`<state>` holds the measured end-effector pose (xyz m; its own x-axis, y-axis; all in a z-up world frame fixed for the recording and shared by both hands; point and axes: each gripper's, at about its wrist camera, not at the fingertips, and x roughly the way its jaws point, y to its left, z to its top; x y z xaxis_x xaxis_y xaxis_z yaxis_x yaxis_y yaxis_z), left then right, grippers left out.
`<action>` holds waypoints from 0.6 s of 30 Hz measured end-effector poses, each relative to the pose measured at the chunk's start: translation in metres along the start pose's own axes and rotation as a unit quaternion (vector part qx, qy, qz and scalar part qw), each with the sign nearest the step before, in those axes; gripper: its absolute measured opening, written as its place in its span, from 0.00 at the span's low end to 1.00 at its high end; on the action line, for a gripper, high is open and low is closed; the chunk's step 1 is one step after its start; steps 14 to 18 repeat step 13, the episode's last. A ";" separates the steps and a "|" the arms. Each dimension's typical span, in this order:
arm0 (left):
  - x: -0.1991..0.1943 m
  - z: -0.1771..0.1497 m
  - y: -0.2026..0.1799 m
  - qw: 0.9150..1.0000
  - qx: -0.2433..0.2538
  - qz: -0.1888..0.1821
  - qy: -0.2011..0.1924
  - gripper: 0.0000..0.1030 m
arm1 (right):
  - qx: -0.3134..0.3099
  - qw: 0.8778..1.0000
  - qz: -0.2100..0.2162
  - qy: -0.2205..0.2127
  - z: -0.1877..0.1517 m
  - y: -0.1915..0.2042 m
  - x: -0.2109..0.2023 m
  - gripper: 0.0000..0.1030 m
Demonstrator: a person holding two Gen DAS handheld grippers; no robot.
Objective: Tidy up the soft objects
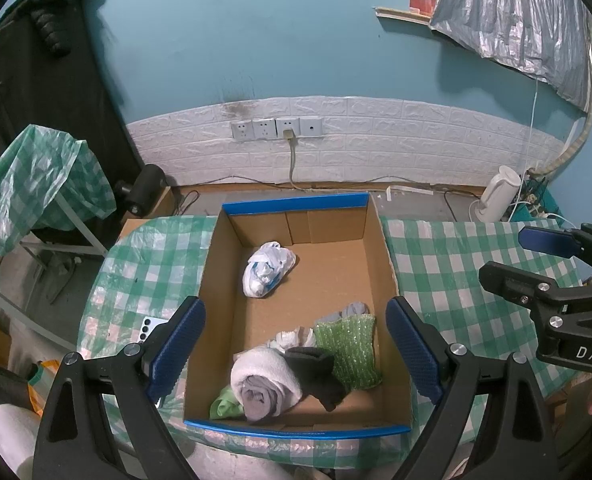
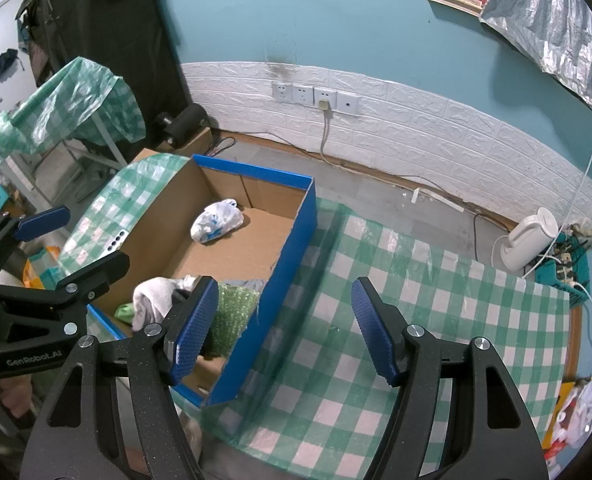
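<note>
Checked tablecloth [image 1: 455, 280] bears cardboard box [image 1: 296, 204] holding rolled cloths [image 1: 268, 380]; both claws [image 1: 296, 354] [image 2: 286, 330] gape empty.

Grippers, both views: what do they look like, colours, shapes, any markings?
Both match: matte black angular frames with silver screw heads, each finger ending in a blue ribbed pad. The left gripper shows "GenRobot.AI" lettering in the right wrist view; the right gripper shows "DAS" in the left wrist view.

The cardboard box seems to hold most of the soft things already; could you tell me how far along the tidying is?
Done: the plastic bag, towel, green cloth and dark sock lie inside the box. In hand: nothing; left gripper and right gripper are open. Left: nothing soft visible on the tablecloth.
</note>
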<state>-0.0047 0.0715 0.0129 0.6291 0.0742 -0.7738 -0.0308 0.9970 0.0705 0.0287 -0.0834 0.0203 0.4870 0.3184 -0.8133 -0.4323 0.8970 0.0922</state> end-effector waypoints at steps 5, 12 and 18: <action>0.000 0.000 0.000 1.000 -0.001 0.000 0.000 0.90 | 0.000 1.000 0.000 0.000 0.000 0.000 0.000 0.67; 0.000 0.001 -0.001 1.000 -0.001 0.000 0.001 0.90 | 0.000 1.000 0.000 0.000 0.000 0.000 0.000 0.67; 0.000 0.001 -0.001 1.000 -0.001 0.000 0.001 0.90 | 0.000 1.000 0.000 0.000 0.000 0.000 0.000 0.67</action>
